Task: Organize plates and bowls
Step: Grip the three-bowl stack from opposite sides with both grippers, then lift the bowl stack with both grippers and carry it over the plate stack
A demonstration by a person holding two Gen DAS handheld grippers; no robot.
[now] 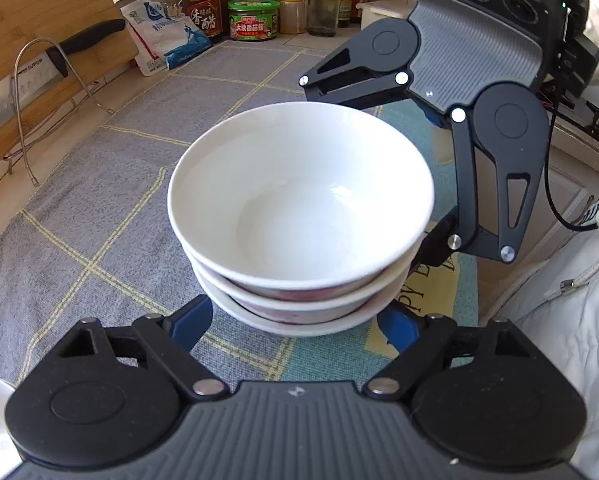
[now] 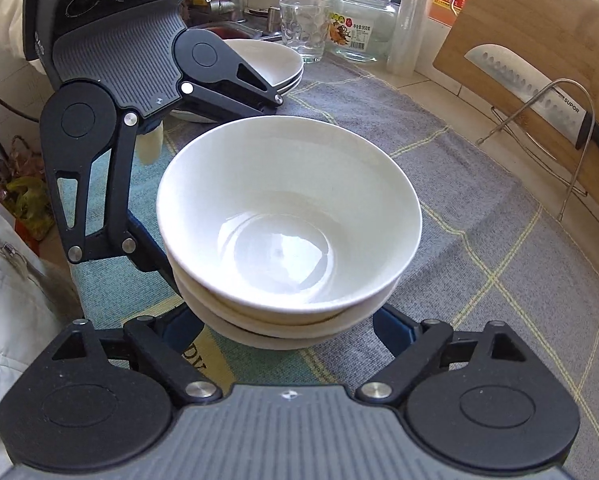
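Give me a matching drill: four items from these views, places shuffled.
Items:
1. bowl stack
2. knife
3. drinking glass
4. green-lid jar

Places:
A. on the wire rack against the cutting board
B. behind the stacked plates
C. beside the dark vinegar bottle
D. on the grey cloth, between both hand-held grippers

Pairs: 1-D, 2-A, 3-B, 4-C

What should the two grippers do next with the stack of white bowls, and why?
Probably close both a little further until the pads meet the bowl stack. The left gripper and the right gripper each straddle its base from opposite sides, with fingers beside the lowest bowl; whether they touch it is not clear.
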